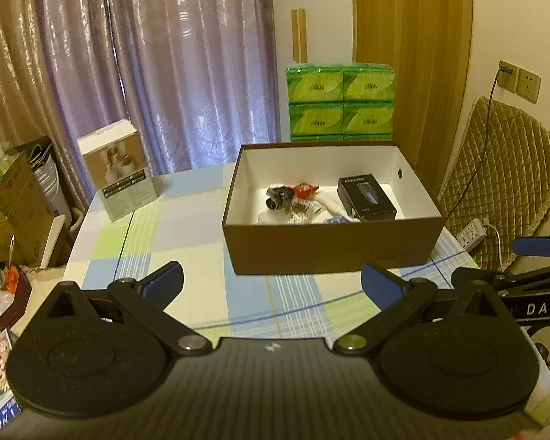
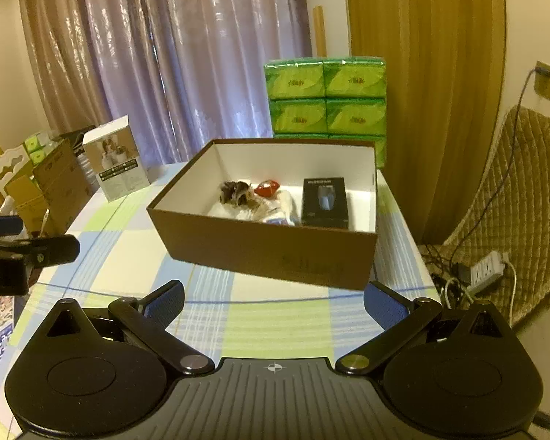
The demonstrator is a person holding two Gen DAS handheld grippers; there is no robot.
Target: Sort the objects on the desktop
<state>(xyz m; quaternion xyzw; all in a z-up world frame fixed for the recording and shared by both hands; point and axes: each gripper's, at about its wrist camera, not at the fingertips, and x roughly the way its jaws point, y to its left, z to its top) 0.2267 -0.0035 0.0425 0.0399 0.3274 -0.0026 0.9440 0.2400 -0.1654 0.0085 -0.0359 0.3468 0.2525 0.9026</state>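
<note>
A brown cardboard box (image 1: 330, 247) (image 2: 275, 253) with a white inside stands on the checked tablecloth (image 1: 187, 216) (image 2: 275, 322). Inside it lie a black product box (image 1: 365, 198) (image 2: 324, 201), a red item (image 1: 304, 190) (image 2: 267, 187), a dark bundle (image 1: 279, 198) (image 2: 234, 192) and some white pieces. My left gripper (image 1: 273, 286) is open, empty, in front of the box. My right gripper (image 2: 273, 304) is also open and empty, just short of the box's near wall. Each gripper shows at the edge of the other's view.
A white carton with a printed photo (image 1: 119, 168) (image 2: 115, 159) stands at the table's far left. Stacked green tissue packs (image 1: 341, 101) (image 2: 326, 97) sit behind the box. A quilted chair (image 1: 502, 179) and a power strip (image 2: 487, 269) are to the right; cardboard boxes (image 1: 18, 212) crowd the left.
</note>
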